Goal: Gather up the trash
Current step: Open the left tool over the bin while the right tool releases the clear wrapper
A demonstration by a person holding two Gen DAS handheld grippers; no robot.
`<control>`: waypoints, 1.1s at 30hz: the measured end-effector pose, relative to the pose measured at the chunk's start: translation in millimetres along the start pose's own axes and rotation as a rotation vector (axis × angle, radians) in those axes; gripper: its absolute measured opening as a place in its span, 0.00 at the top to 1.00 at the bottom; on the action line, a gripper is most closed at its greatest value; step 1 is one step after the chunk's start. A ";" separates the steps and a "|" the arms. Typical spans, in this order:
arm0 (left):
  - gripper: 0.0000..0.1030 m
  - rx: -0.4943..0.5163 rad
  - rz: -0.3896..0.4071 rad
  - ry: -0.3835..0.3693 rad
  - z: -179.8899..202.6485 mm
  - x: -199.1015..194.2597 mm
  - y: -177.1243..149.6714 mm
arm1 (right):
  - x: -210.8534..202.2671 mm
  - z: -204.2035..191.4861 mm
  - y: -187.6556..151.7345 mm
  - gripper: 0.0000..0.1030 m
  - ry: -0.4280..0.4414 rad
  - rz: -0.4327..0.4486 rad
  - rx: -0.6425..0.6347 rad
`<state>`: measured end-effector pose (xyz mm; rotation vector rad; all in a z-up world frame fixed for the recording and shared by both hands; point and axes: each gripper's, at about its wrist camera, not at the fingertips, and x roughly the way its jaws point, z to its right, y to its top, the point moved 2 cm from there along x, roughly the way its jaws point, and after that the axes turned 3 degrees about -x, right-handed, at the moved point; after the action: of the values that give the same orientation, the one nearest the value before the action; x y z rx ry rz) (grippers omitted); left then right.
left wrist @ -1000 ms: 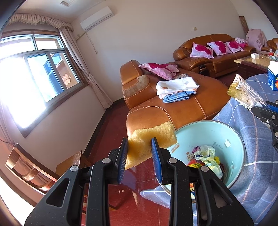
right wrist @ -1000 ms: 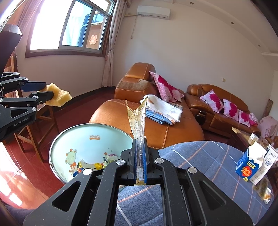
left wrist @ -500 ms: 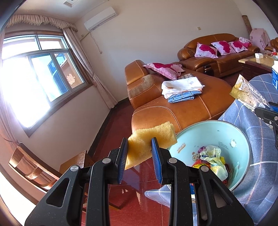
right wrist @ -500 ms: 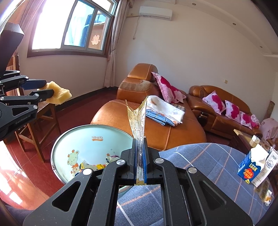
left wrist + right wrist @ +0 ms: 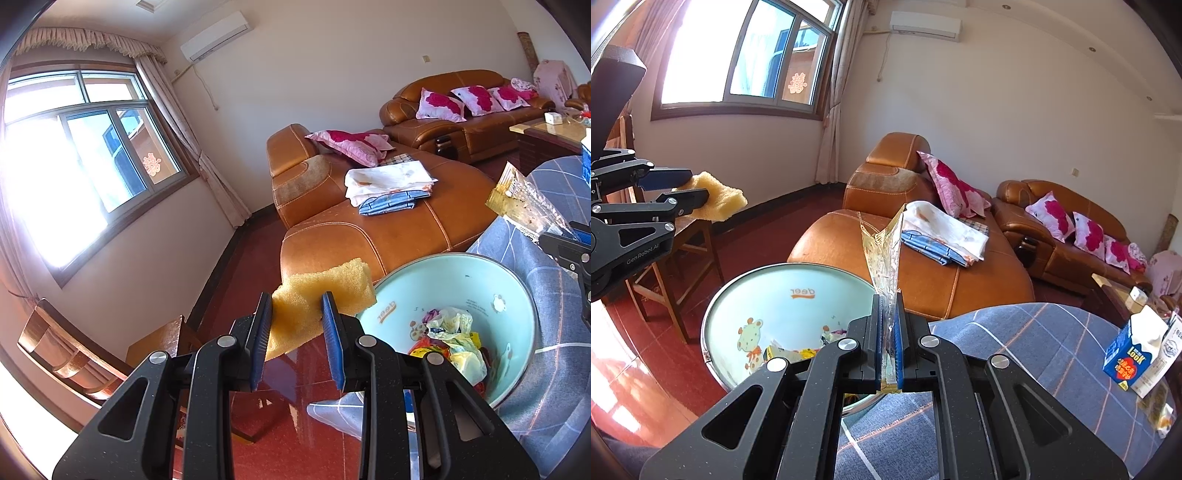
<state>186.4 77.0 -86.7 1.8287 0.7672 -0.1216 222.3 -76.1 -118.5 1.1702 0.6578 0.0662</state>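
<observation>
A: What is the left gripper (image 5: pixel 297 312) carrying?

B: Its fingers (image 5: pixel 263 325) are pinching a sponge (image 5: pixel 321 291), yellow, coarse and porous, a thick slab with rounded corners. Most of it is sticking out beyond the fingertips, toward the right.

A: And the right gripper (image 5: pixel 888 308)?

B: Its fingers (image 5: pixel 874 332) are pressing together on a wrapper (image 5: pixel 882 251), a thin, crinkled, clear plastic piece with a yellowish tint. It is standing up tall past the fingertips, splayed at the top.

A: How are the two tools sitting?

B: Both are pointing forward and tilting slightly down. From the right camera, the left one is hanging off to the left, over the red floor (image 5: pixel 646 373).

A: Where is the bin?

B: The bin (image 5: pixel 798 291), round, pale green with cartoon animals printed inside, is sitting just below and left of the right fingers. Crumpled bags and wrappers are lying at its bottom. To the right of the fingers a blue checked cloth is covering the surface (image 5: pixel 1027 350), with a blue milk carton (image 5: pixel 1130 350) standing on it.
</observation>
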 end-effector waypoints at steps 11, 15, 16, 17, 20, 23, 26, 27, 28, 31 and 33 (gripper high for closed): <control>0.73 0.000 -0.005 -0.024 -0.9 5.7 5.1 | 3.5 -3.0 3.0 0.94 0.011 -0.009 -0.016; 0.69 -0.006 -0.002 -0.049 -0.4 6.3 6.4 | 4.8 -4.1 2.8 0.92 0.014 -0.012 -0.019; 0.68 -0.007 -0.003 -0.058 0.6 6.3 6.3 | 5.3 -4.2 2.7 0.92 0.015 -0.013 -0.019; 0.64 -0.006 -0.006 -0.063 1.8 7.0 6.5 | 5.1 -3.4 1.8 0.89 0.014 -0.011 -0.018; 0.53 -0.008 -0.007 -0.076 4.2 7.8 5.4 | 4.1 -1.2 1.0 0.82 0.011 -0.009 -0.008; 0.36 -0.015 -0.011 -0.080 2.6 5.2 2.3 | 2.8 -0.9 0.4 0.80 0.001 -0.003 0.003; 0.24 -0.023 0.002 -0.071 0.3 0.8 1.3 | -0.4 3.7 0.8 0.76 -0.013 0.012 0.024; 0.15 -0.030 0.007 -0.069 -0.9 -1.0 1.3 | -2.0 5.4 0.9 0.74 -0.018 0.020 0.032; 0.10 -0.042 0.019 -0.066 -3.1 -3.9 0.9 | -4.0 7.0 0.7 0.71 -0.022 0.029 0.040; 0.06 -0.078 0.040 -0.063 -9.8 -11.4 0.0 | -9.9 11.4 -0.8 0.66 -0.042 0.055 0.066; 0.06 -0.104 0.040 -0.070 -13.6 -13.9 -0.4 | -12.5 14.5 -1.1 0.63 -0.051 0.067 0.080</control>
<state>171.5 82.9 -75.6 1.7313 0.6752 -0.1168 219.2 -93.3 -110.7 1.2670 0.5806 0.0677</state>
